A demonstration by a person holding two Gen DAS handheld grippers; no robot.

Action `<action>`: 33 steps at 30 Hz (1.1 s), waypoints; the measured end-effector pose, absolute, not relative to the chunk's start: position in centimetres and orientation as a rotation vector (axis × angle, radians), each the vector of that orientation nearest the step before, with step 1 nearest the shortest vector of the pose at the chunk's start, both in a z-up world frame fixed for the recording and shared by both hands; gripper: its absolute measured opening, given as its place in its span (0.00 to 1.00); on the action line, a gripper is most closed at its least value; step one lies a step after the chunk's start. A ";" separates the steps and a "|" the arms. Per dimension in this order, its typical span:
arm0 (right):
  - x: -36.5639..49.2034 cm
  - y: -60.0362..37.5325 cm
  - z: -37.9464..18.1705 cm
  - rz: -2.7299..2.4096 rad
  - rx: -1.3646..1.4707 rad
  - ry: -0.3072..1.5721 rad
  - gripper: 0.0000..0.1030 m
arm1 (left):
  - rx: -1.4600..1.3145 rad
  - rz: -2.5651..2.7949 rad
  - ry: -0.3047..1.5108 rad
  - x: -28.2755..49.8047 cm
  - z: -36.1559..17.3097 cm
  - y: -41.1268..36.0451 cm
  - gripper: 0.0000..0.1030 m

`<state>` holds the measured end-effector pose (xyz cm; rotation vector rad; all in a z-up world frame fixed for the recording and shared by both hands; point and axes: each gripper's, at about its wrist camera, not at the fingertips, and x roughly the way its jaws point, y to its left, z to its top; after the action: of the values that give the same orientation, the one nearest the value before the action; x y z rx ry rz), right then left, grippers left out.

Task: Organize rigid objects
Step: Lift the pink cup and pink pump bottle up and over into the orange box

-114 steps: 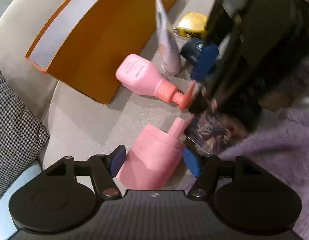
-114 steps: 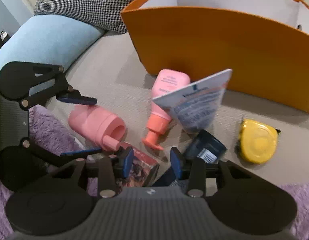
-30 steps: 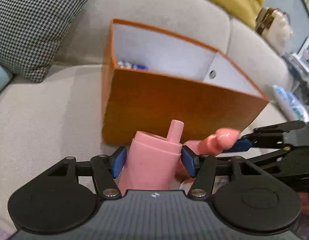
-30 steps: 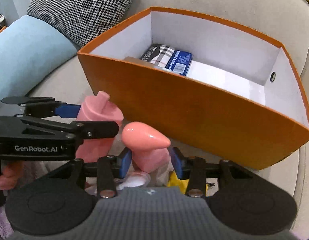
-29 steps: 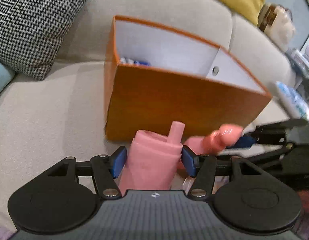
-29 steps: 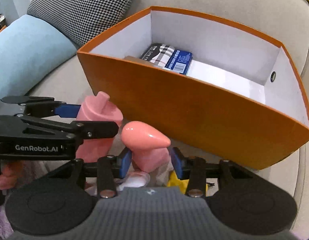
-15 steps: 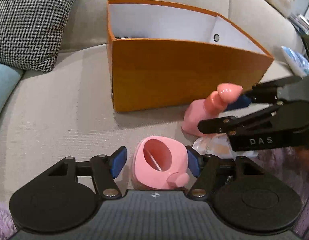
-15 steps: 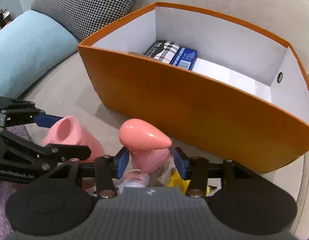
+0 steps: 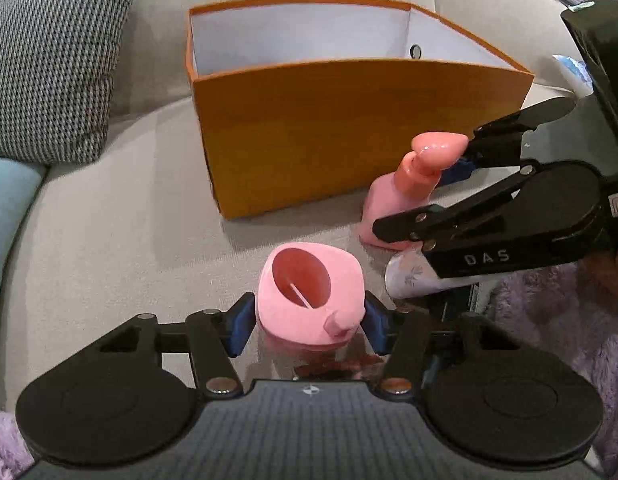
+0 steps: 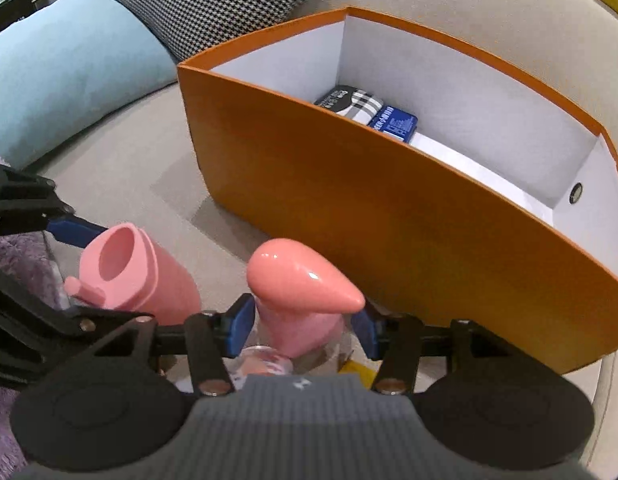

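Note:
A pink cup (image 9: 309, 300) with a spout stands on the grey sofa seat (image 9: 129, 220), its mouth facing up. My left gripper (image 9: 309, 320) is closing on it and both blue pads touch its sides. To its right a pink pump bottle (image 10: 301, 292) stands upright before the orange box (image 10: 389, 220). The jaws of my right gripper (image 10: 303, 324) are closing around the bottle below its pump head. A narrow gap shows at each pad. In the left wrist view the right gripper (image 9: 419, 198) straddles the pump bottle (image 9: 397, 196).
The orange box (image 9: 349, 132) is open-topped and holds a plaid-and-blue packet (image 10: 369, 114). A white tube (image 9: 409, 280) lies under the right gripper, and a yellow item (image 10: 355, 368) peeks out below it. A purple fluffy blanket (image 9: 549, 320), a houndstooth cushion (image 9: 49, 60) and a light blue cushion (image 10: 69, 72) surround the spot.
The cup, held upright a second ago, now shows its mouth from above. The left jaws spread wide of it, then closed back onto it. The right jaws widened a little around the pump bottle.

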<state>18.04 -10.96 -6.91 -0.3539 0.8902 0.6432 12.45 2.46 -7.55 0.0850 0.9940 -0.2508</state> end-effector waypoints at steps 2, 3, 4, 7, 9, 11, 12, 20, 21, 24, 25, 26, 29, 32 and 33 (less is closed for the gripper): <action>17.9 -11.1 -6.9 0.638 -0.350 0.880 0.49 | 0.064 -0.247 0.970 12.3 -7.3 2.8 0.61; 17.8 -11.2 -6.8 0.634 -0.342 0.879 0.49 | 0.047 -0.238 0.951 12.1 -7.0 3.1 0.61; 17.7 -11.3 -6.7 0.628 -0.331 0.878 0.48 | 0.034 -0.232 0.935 12.0 -6.8 3.3 0.61; 17.4 -12.0 -6.0 0.615 -0.291 0.863 0.48 | -0.006 -0.214 0.882 11.6 -5.8 4.0 0.61; 17.3 -12.4 -5.2 0.602 -0.256 0.859 0.48 | -0.033 -0.206 0.855 11.3 -4.8 4.3 0.61; 17.1 -12.9 -4.1 0.592 -0.220 0.853 0.48 | -0.063 -0.209 0.837 11.2 -3.8 4.4 0.61; 16.9 -13.2 -3.4 0.589 -0.204 0.845 0.48 | -0.077 -0.211 0.826 11.0 -3.2 4.4 0.61; 15.2 -15.4 2.1 0.594 -0.108 0.757 0.48 | -0.153 -0.263 0.731 11.8 2.1 4.4 0.61; 15.2 -15.7 2.8 0.596 -0.099 0.746 0.48 | -0.150 -0.280 0.717 12.3 2.8 4.2 0.61; 15.7 -16.6 4.8 0.581 -0.082 0.729 0.48 | -0.123 -0.319 0.698 14.2 4.2 3.6 0.61; 16.0 -16.9 5.4 0.576 -0.080 0.724 0.48 | -0.114 -0.332 0.695 14.8 4.5 3.4 0.61; 16.6 -17.3 5.9 0.569 -0.080 0.719 0.48 | -0.102 -0.348 0.695 15.6 4.8 3.1 0.61; 18.7 -18.1 6.5 0.527 -0.071 0.734 0.48 | -0.054 -0.388 0.694 18.6 5.0 2.1 0.61; 22.0 -19.0 6.3 0.468 -0.033 0.784 0.48 | 0.015 -0.426 0.706 22.1 4.5 0.9 0.61; 23.2 -19.2 6.0 0.448 -0.014 0.804 0.48 | 0.040 -0.439 0.712 22.9 4.2 0.7 0.61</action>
<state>23.25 -19.22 6.03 -0.0141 0.8044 0.4484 22.94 0.73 4.22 0.0404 0.7124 -0.4393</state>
